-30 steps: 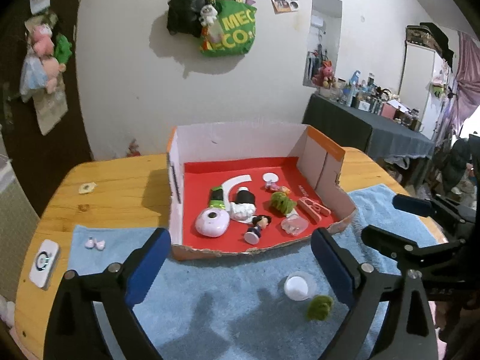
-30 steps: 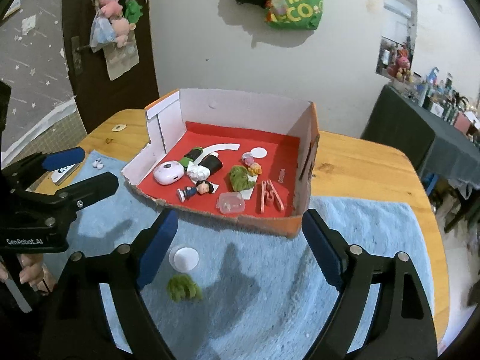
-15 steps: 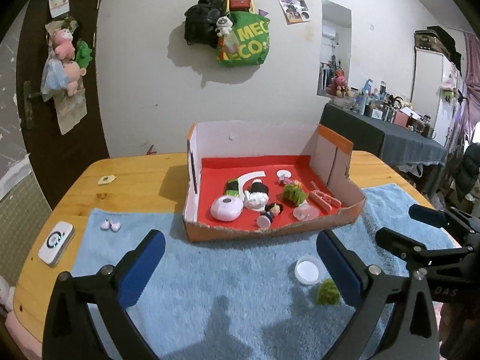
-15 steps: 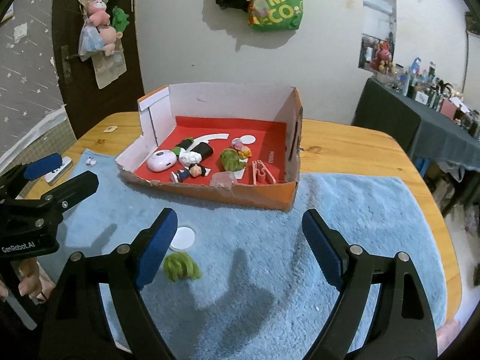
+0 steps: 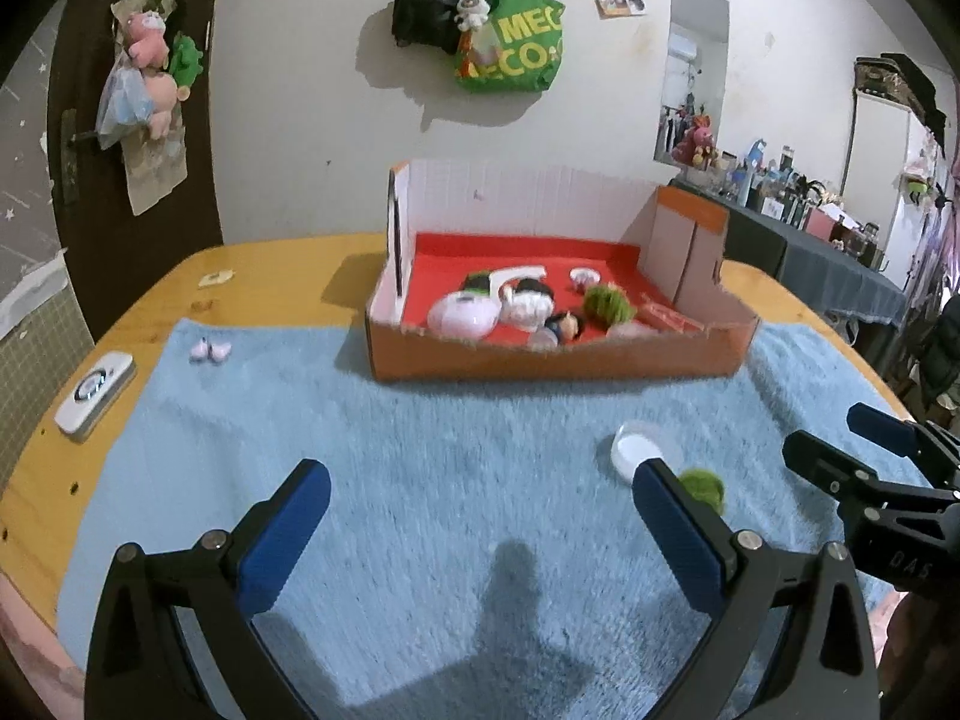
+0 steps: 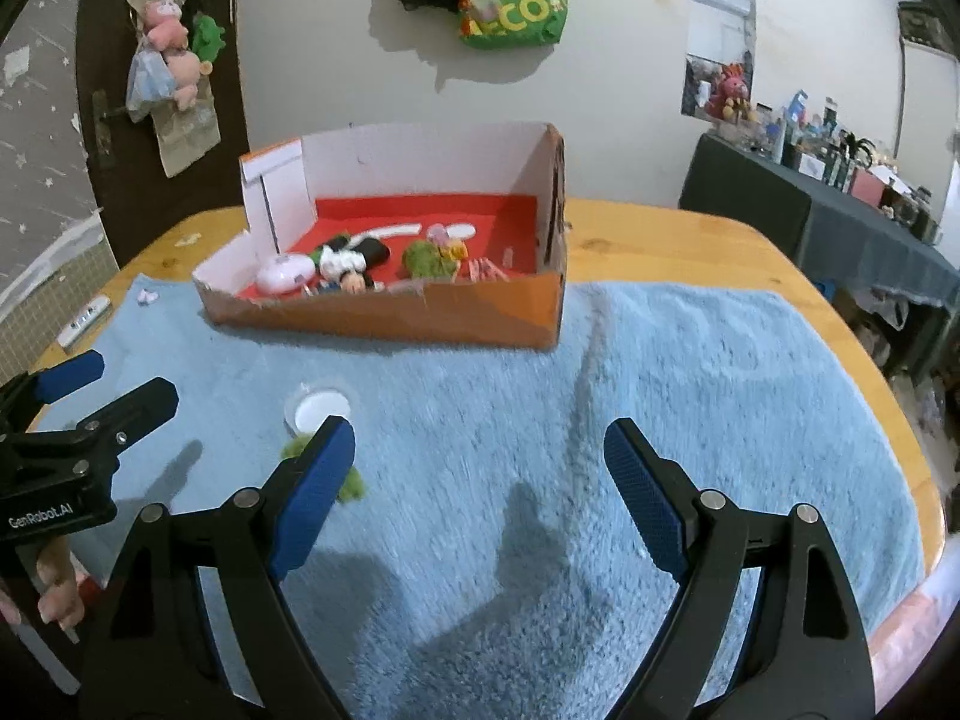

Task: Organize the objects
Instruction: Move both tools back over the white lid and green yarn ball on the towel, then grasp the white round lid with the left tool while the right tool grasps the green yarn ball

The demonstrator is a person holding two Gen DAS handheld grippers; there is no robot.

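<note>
Both claws spread wide, empty: left claw, right claw, over blue towel. White lid and green tuft lie on towel. Box of toys behind, on wooden tabletop. Green bag on wall.

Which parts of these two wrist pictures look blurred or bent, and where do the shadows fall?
Left wrist view: the orange cardboard box is smeared by motion, the fisheye bows the table edge, and a gripper shadow lies on the blue fluffy towel. Right wrist view: similar smear on the box, with shadows ahead of both grippers.
</note>
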